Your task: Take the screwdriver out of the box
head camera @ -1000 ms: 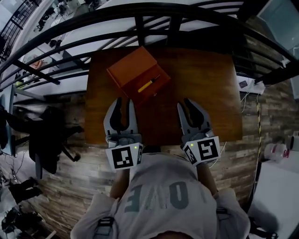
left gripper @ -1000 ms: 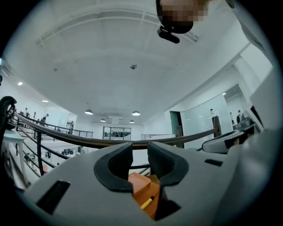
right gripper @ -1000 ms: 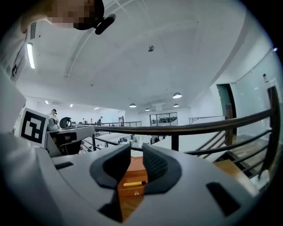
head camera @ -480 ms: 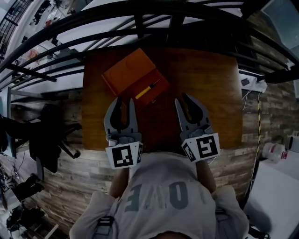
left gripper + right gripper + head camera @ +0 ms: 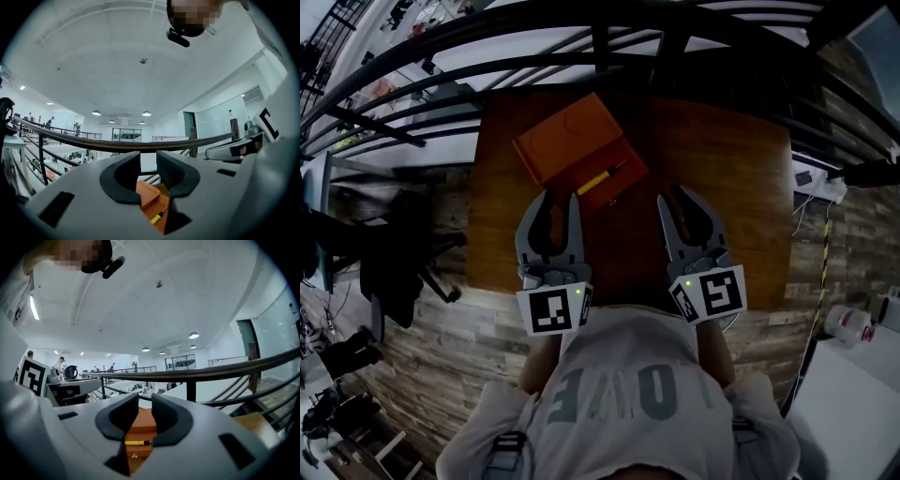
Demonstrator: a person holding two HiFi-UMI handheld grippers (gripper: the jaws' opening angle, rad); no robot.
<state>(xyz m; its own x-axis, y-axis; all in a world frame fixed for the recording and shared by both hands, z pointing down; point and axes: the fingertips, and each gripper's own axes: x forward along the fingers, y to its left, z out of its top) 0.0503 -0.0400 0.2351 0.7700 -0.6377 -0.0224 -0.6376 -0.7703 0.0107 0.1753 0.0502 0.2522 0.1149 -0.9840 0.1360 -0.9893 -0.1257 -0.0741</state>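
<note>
An orange box [image 5: 602, 173] lies open at the back left of the brown table [image 5: 722, 159], its lid [image 5: 562, 136] folded back. A screwdriver [image 5: 597, 178] with a yellow handle rests inside it. My left gripper [image 5: 559, 200] hovers just short of the box's near side, open and empty. Further right, my right gripper [image 5: 677, 200] is also open and empty, over bare table. Through the left gripper [image 5: 148, 161] jaws I see the box [image 5: 147, 194] and screwdriver [image 5: 157, 218] ahead. The right gripper [image 5: 145, 404] likewise frames the box [image 5: 140, 425] and screwdriver [image 5: 132, 442].
A black railing [image 5: 600, 42] runs just behind the table's far edge. A dark office chair [image 5: 398, 262] stands on the wooden floor to the left. A power strip with cable [image 5: 814, 180] lies right of the table. A white surface [image 5: 853, 403] is at lower right.
The head view has swayed a little. Both grippers hold about the same place near the table's front, with the same jaw gap; the box and screwdriver have not moved.
</note>
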